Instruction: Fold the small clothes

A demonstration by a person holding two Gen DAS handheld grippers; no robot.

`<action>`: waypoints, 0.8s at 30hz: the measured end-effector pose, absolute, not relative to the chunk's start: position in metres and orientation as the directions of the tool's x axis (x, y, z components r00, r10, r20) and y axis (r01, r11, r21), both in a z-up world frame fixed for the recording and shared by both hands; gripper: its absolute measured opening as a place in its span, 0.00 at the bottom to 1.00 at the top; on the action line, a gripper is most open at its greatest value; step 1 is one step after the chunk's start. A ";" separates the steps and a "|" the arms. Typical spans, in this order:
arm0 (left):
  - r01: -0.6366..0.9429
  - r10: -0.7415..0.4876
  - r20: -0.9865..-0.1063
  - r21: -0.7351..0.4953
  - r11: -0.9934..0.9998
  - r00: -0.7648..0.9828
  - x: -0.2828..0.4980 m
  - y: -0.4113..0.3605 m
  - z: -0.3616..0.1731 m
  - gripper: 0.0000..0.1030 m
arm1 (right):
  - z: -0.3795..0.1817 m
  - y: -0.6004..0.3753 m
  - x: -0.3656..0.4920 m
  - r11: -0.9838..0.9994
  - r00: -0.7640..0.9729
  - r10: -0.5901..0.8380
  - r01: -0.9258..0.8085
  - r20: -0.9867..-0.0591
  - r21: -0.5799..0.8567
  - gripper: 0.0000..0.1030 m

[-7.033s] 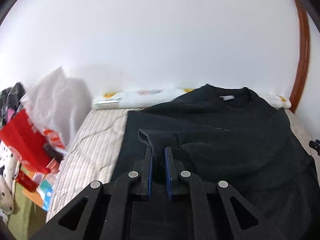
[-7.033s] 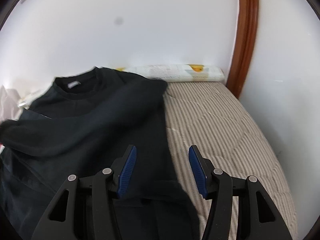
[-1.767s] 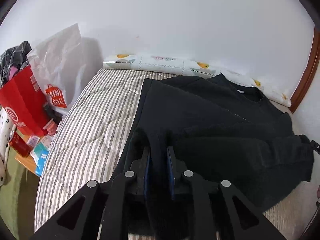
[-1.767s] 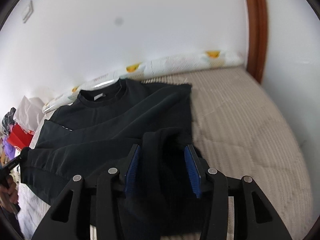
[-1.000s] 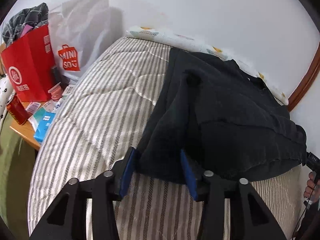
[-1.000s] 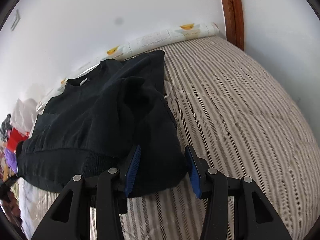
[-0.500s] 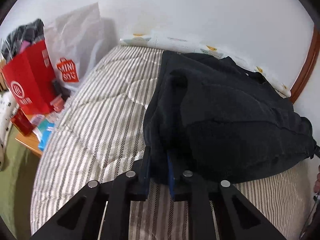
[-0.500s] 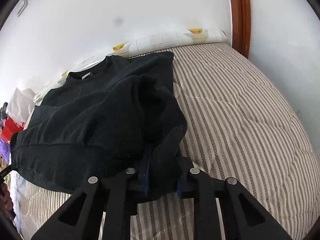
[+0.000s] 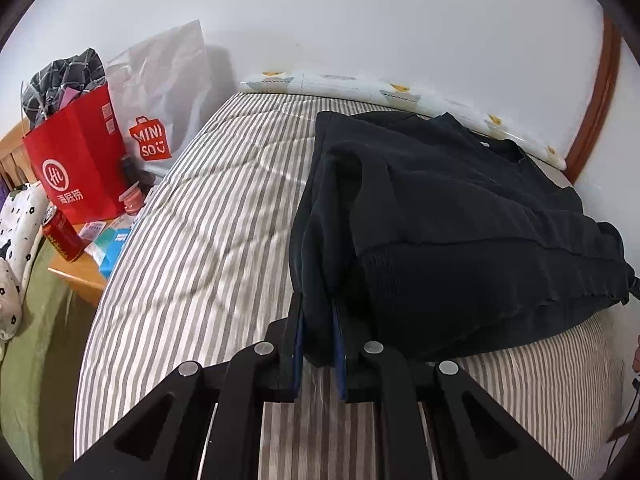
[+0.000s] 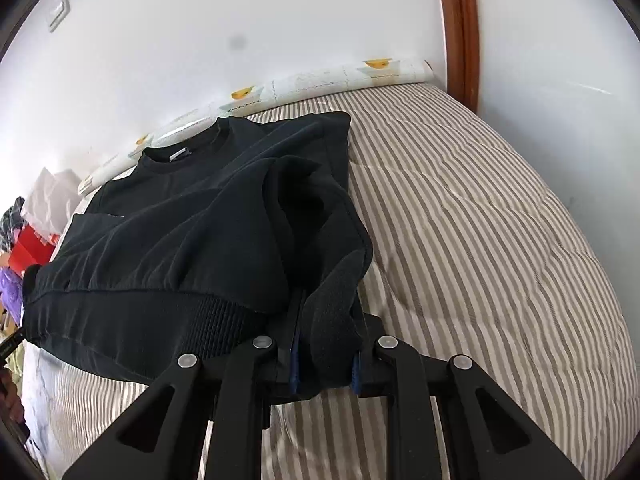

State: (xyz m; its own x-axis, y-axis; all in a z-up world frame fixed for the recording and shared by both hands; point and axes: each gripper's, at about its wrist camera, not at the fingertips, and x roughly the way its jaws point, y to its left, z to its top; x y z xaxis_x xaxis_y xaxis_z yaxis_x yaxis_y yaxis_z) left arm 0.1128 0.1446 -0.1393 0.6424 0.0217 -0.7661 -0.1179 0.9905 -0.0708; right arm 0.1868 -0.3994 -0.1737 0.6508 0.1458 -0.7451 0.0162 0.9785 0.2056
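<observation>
Left claw (image 9: 318, 344): clamped on the near left corner of the sweatshirt; dark cloth pinched between the blue pads.
Right claw (image 10: 324, 354): clamped on the near right corner of the sweatshirt; thick bunch of cloth gripped between the blue pads.
Black sweatshirt (image 9: 460, 216): on the bed, toward its far end; ribbed hem raised at the near edge between both claws, hem band doubled back over the body; sleeves folded across the front; collar with pale label (image 10: 179, 155) at the far end, near the rolled cover.
Bed (image 9: 208, 240): grey-and-white striped quilt; bare stripes left of the garment in the left wrist view, right of it in the right wrist view.
Bedside tabletop (image 9: 78, 276): wooden, just left of the bed; carries a red can (image 9: 62, 234), small boxes, a red paper bag (image 9: 78, 164) stuffed with checked cloth.
White bag (image 9: 160, 92): red logo, behind the red bag, against the wall.
Rolled cover (image 9: 360, 86): white with yellow print, along the far edge of the bed at the wall.
Wooden frame (image 10: 460, 28): brown, upright, far right corner.
</observation>
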 end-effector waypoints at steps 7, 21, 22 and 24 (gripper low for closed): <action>-0.127 0.030 -0.767 -0.068 0.990 0.641 0.069 0.143 -0.144 0.09 | -0.176 -0.409 0.147 0.978 0.646 0.141 0.025 -0.750 0.205 0.17; -0.073 -0.071 -0.744 -0.159 0.985 0.665 0.054 0.143 -0.122 0.13 | -0.136 -0.411 0.105 0.986 0.712 0.013 0.107 -0.702 0.127 0.32; -0.063 -0.078 -0.740 -0.161 0.985 0.668 0.055 0.140 -0.121 0.14 | -0.130 -0.410 0.100 0.987 0.721 0.031 0.088 -0.692 0.136 0.35; -0.047 -0.086 -0.730 -0.160 0.986 0.678 0.057 0.134 -0.120 0.25 | -0.124 -0.406 0.093 0.987 0.736 0.052 0.067 -0.675 0.149 0.36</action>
